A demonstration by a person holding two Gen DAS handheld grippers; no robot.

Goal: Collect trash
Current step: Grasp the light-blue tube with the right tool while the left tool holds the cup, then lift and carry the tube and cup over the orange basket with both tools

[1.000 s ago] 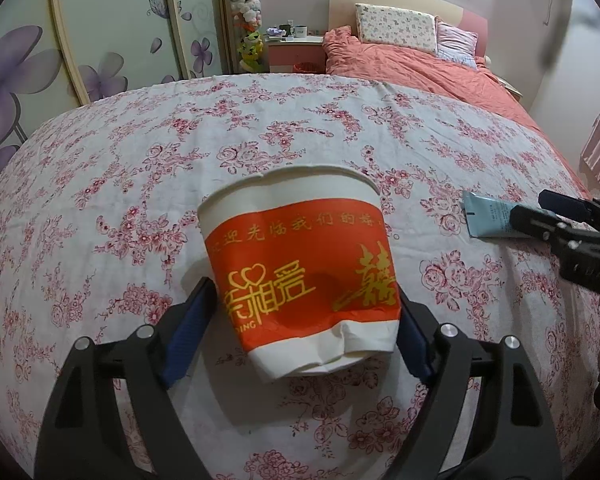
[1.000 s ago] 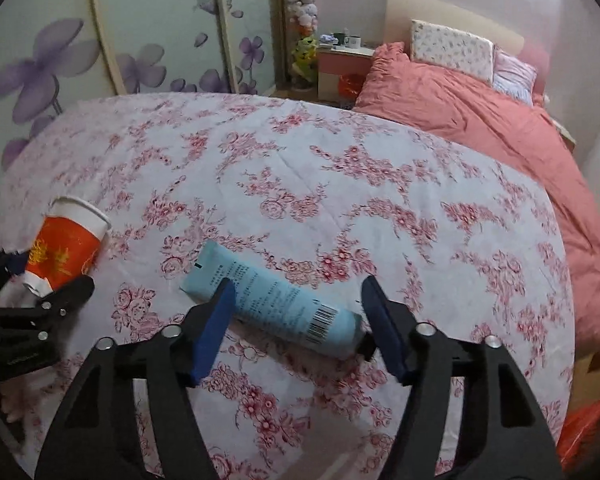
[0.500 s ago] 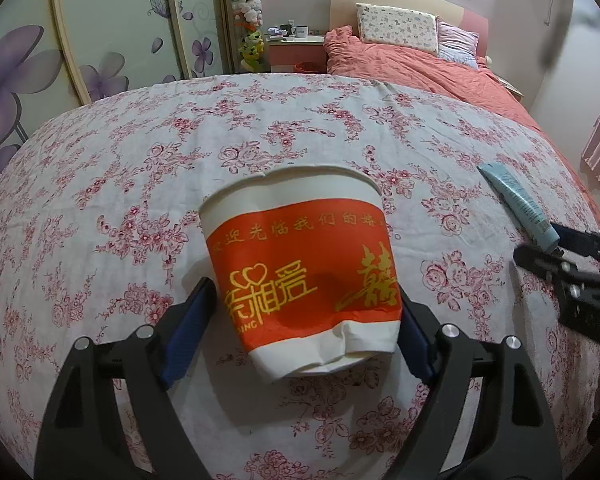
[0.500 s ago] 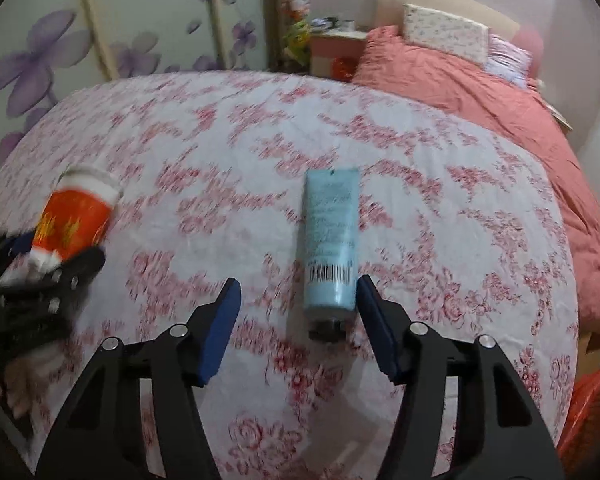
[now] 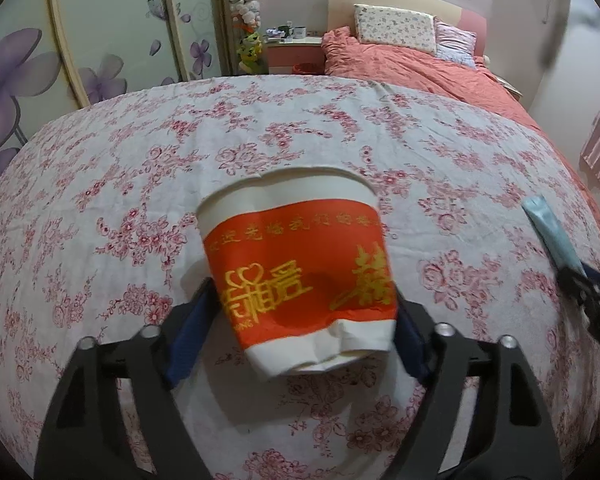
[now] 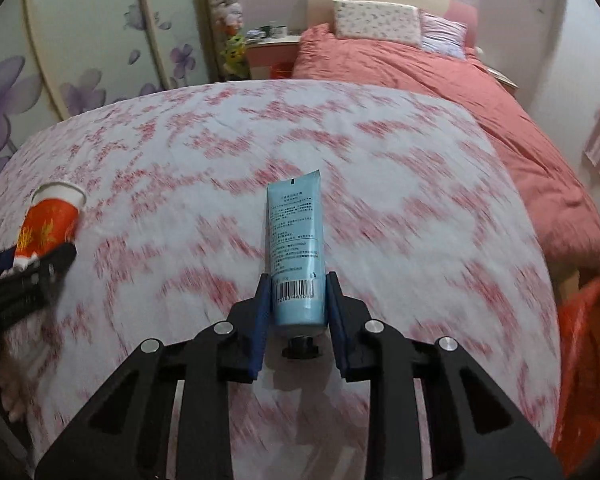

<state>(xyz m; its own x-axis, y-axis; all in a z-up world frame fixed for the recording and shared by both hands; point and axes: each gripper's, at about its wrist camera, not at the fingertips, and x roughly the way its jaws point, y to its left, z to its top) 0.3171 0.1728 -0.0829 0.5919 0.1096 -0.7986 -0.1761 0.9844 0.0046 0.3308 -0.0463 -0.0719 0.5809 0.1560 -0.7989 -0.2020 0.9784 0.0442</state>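
From my two claws I count one paper cup (image 5: 300, 264), red-banded, lying between the fingers of my left claw (image 5: 300, 320), and one light-blue tube (image 6: 296, 248) between the fingers of my right claw (image 6: 296, 300). Ahead of both claws: one flowered bedspread (image 5: 260, 140), one coral duvet (image 6: 400, 72) and two pillows (image 5: 396, 28). Right of the right claw stands one red basket (image 6: 588, 360). Claws: two.

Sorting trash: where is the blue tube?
In the right wrist view, centre, the tube sits between the right gripper's pads, over the floral bedspread.
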